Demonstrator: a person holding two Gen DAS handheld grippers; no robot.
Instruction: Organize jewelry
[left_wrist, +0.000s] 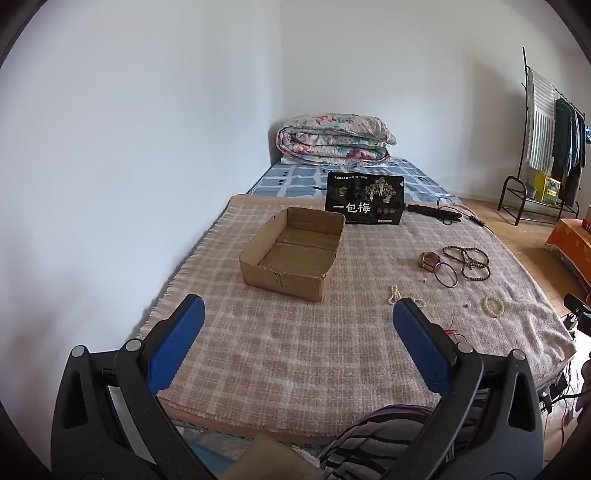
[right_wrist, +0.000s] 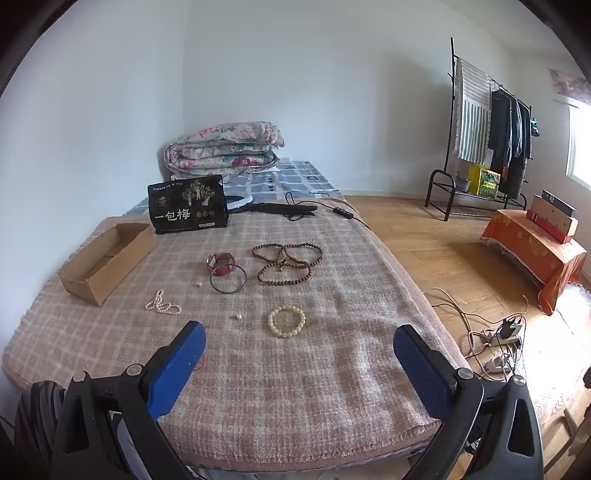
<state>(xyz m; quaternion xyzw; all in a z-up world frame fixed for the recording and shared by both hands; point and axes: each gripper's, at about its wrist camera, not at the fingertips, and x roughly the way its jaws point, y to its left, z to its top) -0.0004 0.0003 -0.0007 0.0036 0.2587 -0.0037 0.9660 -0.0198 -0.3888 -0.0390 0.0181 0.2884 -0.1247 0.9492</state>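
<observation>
Here brown wooden beads (right_wrist: 287, 264) lie looped, cream bracelet (right_wrist: 287, 321) round.

Plain white walls (right_wrist: 332, 92) meeting in a corner behind a bed (right_wrist: 295, 369) under a checked blanket. Wooden floor (right_wrist: 424, 240), black clothes rack (right_wrist: 484, 122) against the far wall, orange-draped low table (right_wrist: 535, 254), bright window (right_wrist: 580, 144) at right.
</observation>
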